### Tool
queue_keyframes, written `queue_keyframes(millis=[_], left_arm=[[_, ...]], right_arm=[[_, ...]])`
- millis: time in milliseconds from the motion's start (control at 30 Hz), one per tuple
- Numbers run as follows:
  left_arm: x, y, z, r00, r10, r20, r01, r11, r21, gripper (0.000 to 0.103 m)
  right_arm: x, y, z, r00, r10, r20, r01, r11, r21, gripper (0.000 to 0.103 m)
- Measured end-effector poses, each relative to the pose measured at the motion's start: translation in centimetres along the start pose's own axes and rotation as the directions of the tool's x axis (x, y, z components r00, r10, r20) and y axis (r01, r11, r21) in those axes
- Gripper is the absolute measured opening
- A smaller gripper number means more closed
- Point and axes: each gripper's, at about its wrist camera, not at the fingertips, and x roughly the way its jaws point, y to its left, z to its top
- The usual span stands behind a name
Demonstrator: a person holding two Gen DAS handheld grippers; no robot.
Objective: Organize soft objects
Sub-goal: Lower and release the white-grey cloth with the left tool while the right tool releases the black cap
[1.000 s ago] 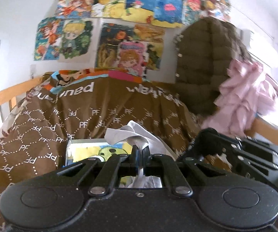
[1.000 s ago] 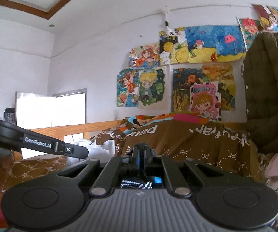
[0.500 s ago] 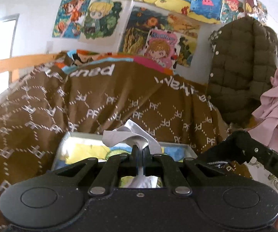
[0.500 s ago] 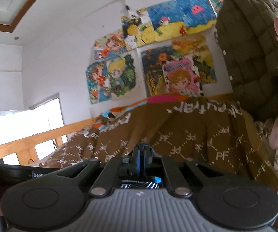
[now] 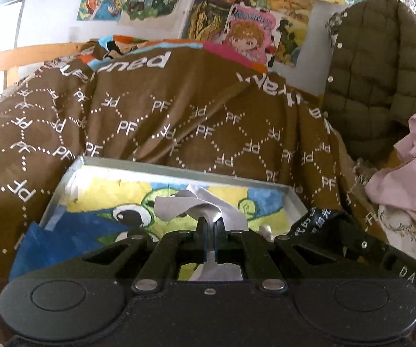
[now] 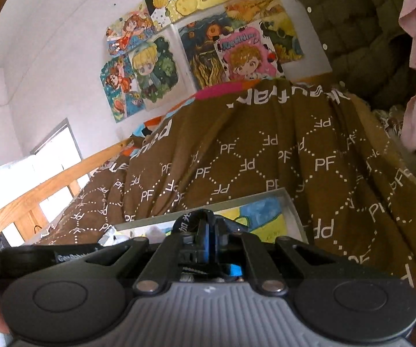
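Observation:
My left gripper (image 5: 210, 225) is shut on a grey-white cloth (image 5: 190, 205) and holds it just above a shallow grey tray (image 5: 179, 170) lined with a yellow, blue and green cartoon picture. The tray lies on a brown "PF" patterned blanket (image 5: 179, 115). My right gripper (image 6: 208, 225) is shut on a black strap with white lettering (image 6: 187, 219), over the right part of the same tray (image 6: 290, 202). That strap (image 5: 320, 217) and the right gripper's body also show at the right of the left wrist view.
A wooden bed rail (image 6: 49, 185) runs along the left. Cartoon posters (image 5: 236, 29) hang on the wall behind. An olive quilted jacket (image 5: 381, 72) and a pink garment (image 5: 410, 173) hang at the right. The left gripper's body (image 6: 49, 256) crosses the right view's lower left.
Both grippers have tilted down and moved over the tray, which now fills more of both views. The cloth has come lower, close to the tray's picture.

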Motion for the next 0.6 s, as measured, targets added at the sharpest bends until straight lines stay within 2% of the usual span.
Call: queue_keyframes(millis=[433, 500, 600], left_arm=[[1.7, 0.9, -1.0, 0.995, 0.035, -0.09, -0.039, 0.998, -0.041, 0.01], [1.8, 1.1, -1.2, 0.994, 0.036, -0.101, -0.04, 0.998, -0.044, 0.016], [1.6, 1.3, -1.4, 0.994, 0.035, -0.104, -0.04, 0.998, -0.05, 0.02]], right_arm=[[0.8, -0.1, 0.1, 0.998, 0.002, -0.065, -0.001, 1.0, 0.013, 0.016], [0.9, -0.1, 0.1, 0.997, 0.004, -0.072, -0.003, 1.0, 0.011, 0.029], [1.0, 0.0, 0.1, 0.997, 0.008, -0.082, -0.006, 1.0, 0.018, 0.041]])
